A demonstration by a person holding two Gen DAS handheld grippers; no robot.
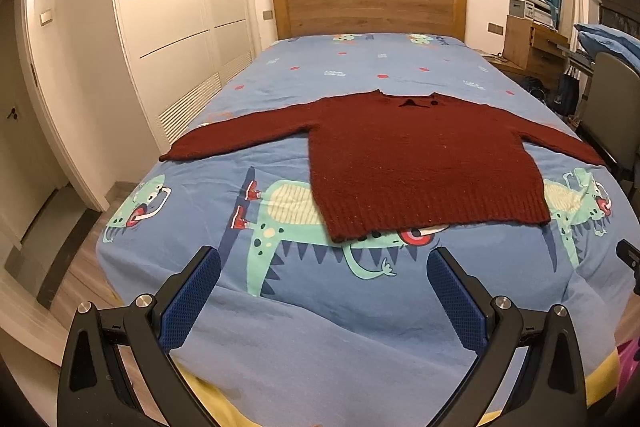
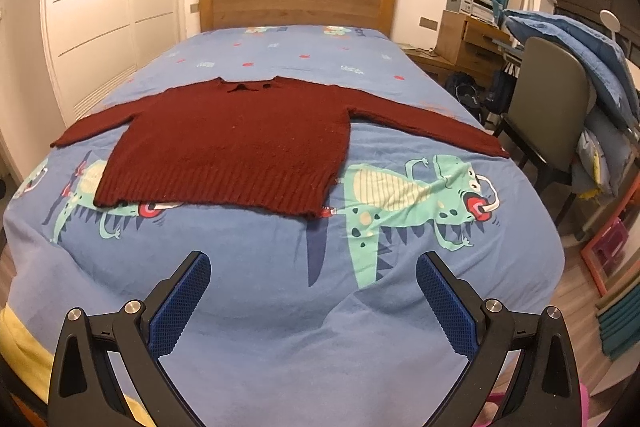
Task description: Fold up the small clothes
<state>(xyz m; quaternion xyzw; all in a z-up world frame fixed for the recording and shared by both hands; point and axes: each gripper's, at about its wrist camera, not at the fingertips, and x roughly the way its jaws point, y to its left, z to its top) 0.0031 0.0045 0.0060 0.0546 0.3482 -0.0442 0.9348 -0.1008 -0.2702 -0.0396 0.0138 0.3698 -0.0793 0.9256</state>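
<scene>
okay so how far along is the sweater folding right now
Done: the dark red sweater lies flat on the bed, both sleeves spread out, hem toward the cameras. In hand: nothing; the left gripper and right gripper are open above bare sheet, short of the hem. Left: every fold, sleeves and body alike.

The sweater (image 1: 420,163) is dark red knitted wool, rough, with a ribbed hem. The bedsheet (image 1: 320,327) is soft matt cotton (printed with cartoon monsters). The headboard (image 1: 368,5) is smooth wood. The gripper pads (image 2: 180,303) are blue textured rubber.
</scene>
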